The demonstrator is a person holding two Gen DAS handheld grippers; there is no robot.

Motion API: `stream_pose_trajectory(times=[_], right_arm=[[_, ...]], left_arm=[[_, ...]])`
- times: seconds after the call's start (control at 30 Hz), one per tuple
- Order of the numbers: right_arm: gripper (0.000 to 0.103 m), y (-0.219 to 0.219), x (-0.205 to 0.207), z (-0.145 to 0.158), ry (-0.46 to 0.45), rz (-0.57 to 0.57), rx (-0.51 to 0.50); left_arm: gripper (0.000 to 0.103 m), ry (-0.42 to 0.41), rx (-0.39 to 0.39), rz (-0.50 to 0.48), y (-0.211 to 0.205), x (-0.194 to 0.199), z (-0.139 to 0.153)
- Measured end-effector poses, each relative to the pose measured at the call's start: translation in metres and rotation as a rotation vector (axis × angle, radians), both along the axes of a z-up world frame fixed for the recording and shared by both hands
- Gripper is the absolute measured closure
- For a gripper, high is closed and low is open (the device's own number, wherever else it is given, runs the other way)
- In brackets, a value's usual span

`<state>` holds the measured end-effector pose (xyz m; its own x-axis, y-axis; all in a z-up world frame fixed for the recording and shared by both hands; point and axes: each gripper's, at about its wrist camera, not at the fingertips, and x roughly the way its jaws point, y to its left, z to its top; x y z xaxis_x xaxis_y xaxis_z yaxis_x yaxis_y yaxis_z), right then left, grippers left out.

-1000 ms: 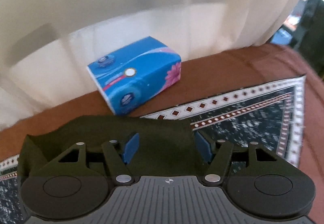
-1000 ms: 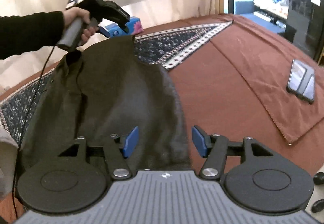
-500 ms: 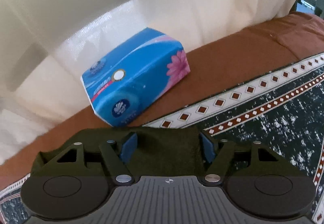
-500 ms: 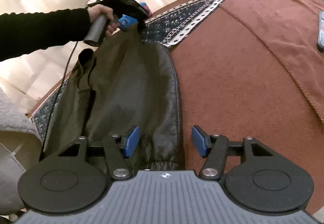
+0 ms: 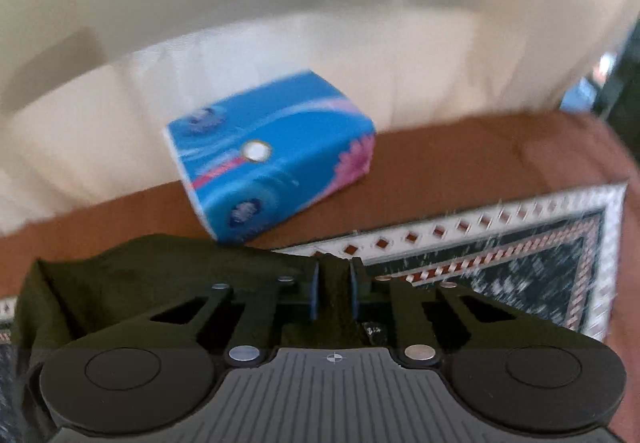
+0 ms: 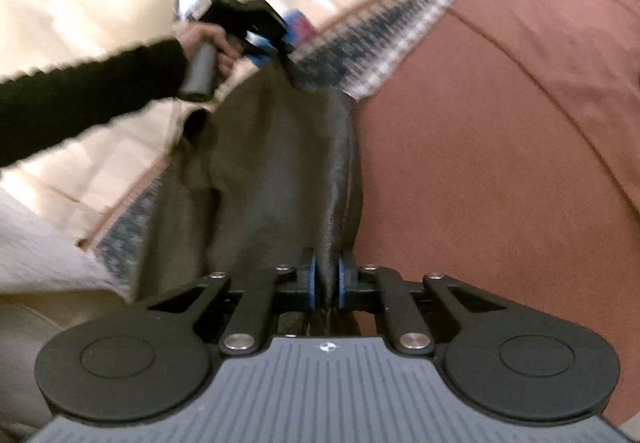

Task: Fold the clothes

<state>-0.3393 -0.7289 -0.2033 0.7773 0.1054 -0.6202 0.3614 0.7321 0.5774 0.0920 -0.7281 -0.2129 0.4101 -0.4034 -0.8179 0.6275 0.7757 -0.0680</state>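
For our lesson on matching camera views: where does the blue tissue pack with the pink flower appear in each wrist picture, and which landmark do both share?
Left wrist: the blue tissue pack with the pink flower lies centre-left on the brown cloth, beyond the dark olive garment.
Right wrist: only a blurred blue-and-pink sliver shows at upper centre, behind the left gripper.
Shared landmark: the dark patterned rug with a white diamond border.

We see a rust-brown cloth-covered bed (image 6: 500,131) — on it a patterned navy rug (image 5: 532,275), blue tissue pack (image 5: 272,159), dark olive garment (image 6: 272,163).
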Motion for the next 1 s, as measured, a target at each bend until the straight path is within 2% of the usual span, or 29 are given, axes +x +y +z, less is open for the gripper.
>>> stream_pose_trajectory(times=[0.13,0.23,0.37,0.43,0.47,0.5,0.6,0.8,0.87,0.9,0.97,1.0], right_arm=[[0.092,0.029,0.008,0.039,-0.087,0.108,-0.03],[0.092,0.058,0.017,0.053,-0.102,0.21,-0.049],[0.092,0.095,0.038,0.043,-0.07,0.295,-0.023],[0.091,0.111,0.049,0.031,-0.04,0.317,-0.017],[0.091,0.118,0.054,0.025,-0.025,0.326,-0.011],[0.091,0.124,0.059,0.019,-0.009,0.335,-0.008],[0.091,0.139,0.07,0.005,0.036,0.36,-0.029],[0.087,0.146,0.08,-0.002,0.081,0.371,-0.043],[0.078,0.149,0.081,0.0,0.088,0.385,-0.053],[0.077,0.151,0.081,0.001,0.091,0.393,-0.057],[0.067,0.154,0.079,0.005,0.089,0.411,-0.055],[0.066,0.154,0.077,0.009,0.081,0.412,-0.038]], left_arm=[[0.092,0.051,-0.136,0.016,0.041,0.013,0.022],[0.092,0.058,-0.157,0.009,0.071,0.025,0.022],[0.091,0.073,-0.149,0.022,0.106,0.043,0.005],[0.083,0.07,-0.139,0.031,0.119,0.05,-0.005],[0.074,0.065,-0.133,0.035,0.126,0.053,-0.01],[0.062,0.061,-0.131,0.04,0.132,0.056,-0.012],[0.06,0.067,-0.146,0.054,0.147,0.065,-0.017],[0.055,0.072,-0.183,0.054,0.165,0.074,-0.006],[0.053,0.078,-0.19,0.051,0.17,0.075,-0.001],[0.05,0.092,-0.199,0.043,0.172,0.074,0.002],[0.044,0.115,-0.217,0.015,0.173,0.071,0.005],[0.041,0.111,-0.218,0.0,0.171,0.069,0.007]])
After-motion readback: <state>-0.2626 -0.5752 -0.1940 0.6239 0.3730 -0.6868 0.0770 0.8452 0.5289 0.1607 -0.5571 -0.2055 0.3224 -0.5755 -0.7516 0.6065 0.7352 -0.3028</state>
